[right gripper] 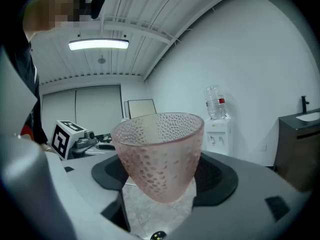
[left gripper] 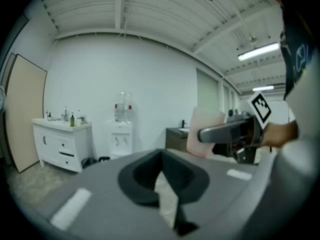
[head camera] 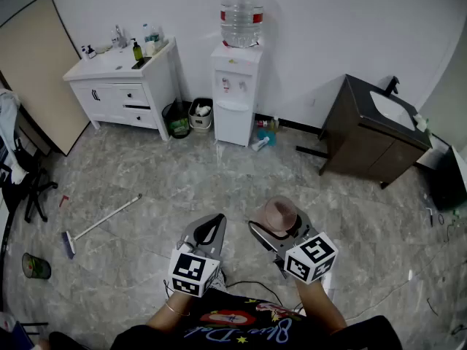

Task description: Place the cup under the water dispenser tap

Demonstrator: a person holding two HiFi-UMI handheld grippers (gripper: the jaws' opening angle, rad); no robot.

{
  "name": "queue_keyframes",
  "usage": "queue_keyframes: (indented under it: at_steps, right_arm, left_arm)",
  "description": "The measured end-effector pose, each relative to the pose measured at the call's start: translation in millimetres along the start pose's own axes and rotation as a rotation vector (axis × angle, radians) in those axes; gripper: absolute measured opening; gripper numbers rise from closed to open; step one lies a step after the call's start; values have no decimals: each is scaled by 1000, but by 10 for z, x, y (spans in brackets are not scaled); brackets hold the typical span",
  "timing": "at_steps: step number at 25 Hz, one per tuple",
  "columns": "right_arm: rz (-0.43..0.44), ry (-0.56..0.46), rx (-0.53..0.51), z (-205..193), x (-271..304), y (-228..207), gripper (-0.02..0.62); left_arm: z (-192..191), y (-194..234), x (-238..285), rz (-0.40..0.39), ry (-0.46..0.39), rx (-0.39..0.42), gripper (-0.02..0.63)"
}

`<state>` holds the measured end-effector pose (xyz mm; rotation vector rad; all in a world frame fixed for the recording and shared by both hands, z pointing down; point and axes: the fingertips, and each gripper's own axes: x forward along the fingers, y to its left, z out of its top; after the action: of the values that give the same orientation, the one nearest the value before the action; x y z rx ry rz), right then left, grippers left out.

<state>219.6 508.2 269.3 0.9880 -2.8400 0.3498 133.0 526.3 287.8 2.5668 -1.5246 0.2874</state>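
Grey marbled floor (head camera: 146, 173) carries white vanity (head camera: 124, 86), water dispenser (head camera: 235, 100), dark vanity (head camera: 372, 141), broom (head camera: 102, 224), possibly two bins (head camera: 177, 120).

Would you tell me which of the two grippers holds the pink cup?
The right gripper, its jaws clamped round the dimpled pink cup; the left gripper is shut and empty.

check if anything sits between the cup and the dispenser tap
Nothing visible does. The cup, held in the right tool, faces bare floor all the way to the dispenser. The mop lies off to the left, and bottles sit by the dispenser's right side.
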Motion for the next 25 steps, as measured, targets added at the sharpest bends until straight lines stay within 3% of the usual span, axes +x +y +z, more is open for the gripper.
queue_keyframes:
  at_steps: [9,17,25]
  right_arm:
    - [-60,-47,-31,788,1939,-617,347]
    - [-78,50,9,717,3059,-1299,347]
    - [-121,36,53,693,4693,-2614,347]
  left_arm:
    - [424,1944,888,22,-22,0,-5]
    - [342,3029,1616,56,3,-38,-5]
    - [292,4334,3116,20,54,27,-4]
